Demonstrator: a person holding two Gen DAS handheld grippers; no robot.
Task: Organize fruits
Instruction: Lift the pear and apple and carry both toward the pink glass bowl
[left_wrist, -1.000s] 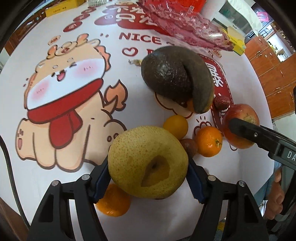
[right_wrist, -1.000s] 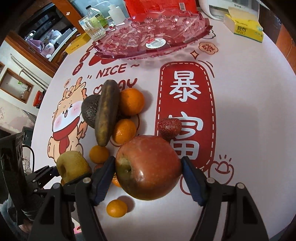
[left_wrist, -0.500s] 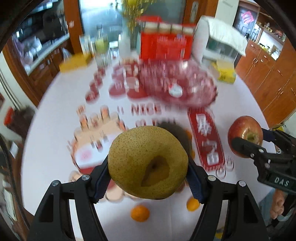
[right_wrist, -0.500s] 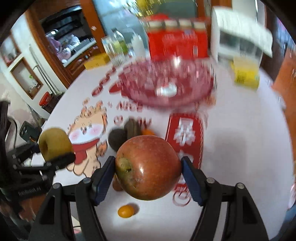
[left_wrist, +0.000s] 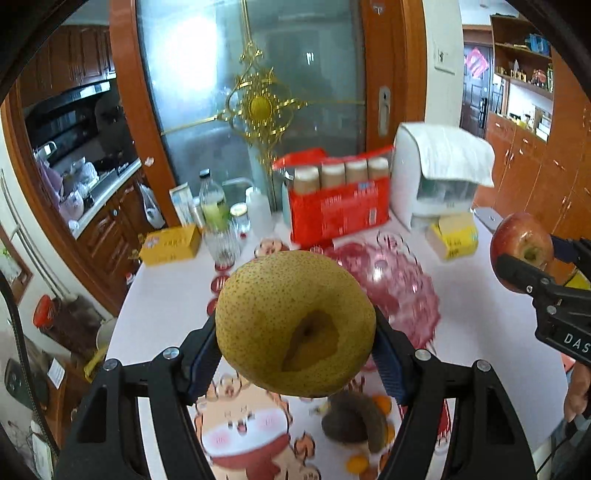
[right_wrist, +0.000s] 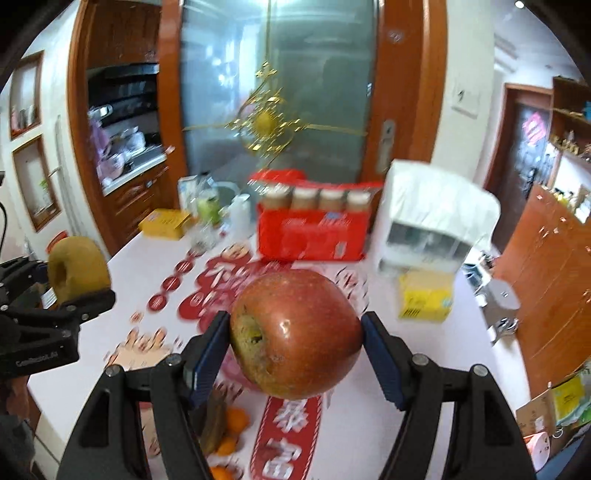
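My left gripper (left_wrist: 295, 354) is shut on a speckled yellow pear (left_wrist: 295, 323), held high above the table. A red apple (right_wrist: 295, 334) sits clamped in my right gripper (right_wrist: 295, 350), also well up in the air. Each held fruit shows in the other view: the apple (left_wrist: 522, 249) at the right edge, the pear (right_wrist: 77, 267) at the left. Beyond the pear lies the pink glass fruit plate (left_wrist: 402, 284). On the tablecloth below remain a dark avocado (left_wrist: 351, 421), a browned banana (right_wrist: 212, 424) and small oranges (right_wrist: 234, 421).
At the table's back stand a red carton of bottles (left_wrist: 338, 208), a white appliance under a cloth (left_wrist: 439, 173), yellow boxes (left_wrist: 171, 243) (left_wrist: 456, 238), and glass bottles and jars (left_wrist: 218, 221). A hand (left_wrist: 578, 391) shows at the right edge.
Both grippers have risen steeply off the table with the pear and the apple and tipped upward, so the room's back wall and door came into view. The loose fruit stayed below.
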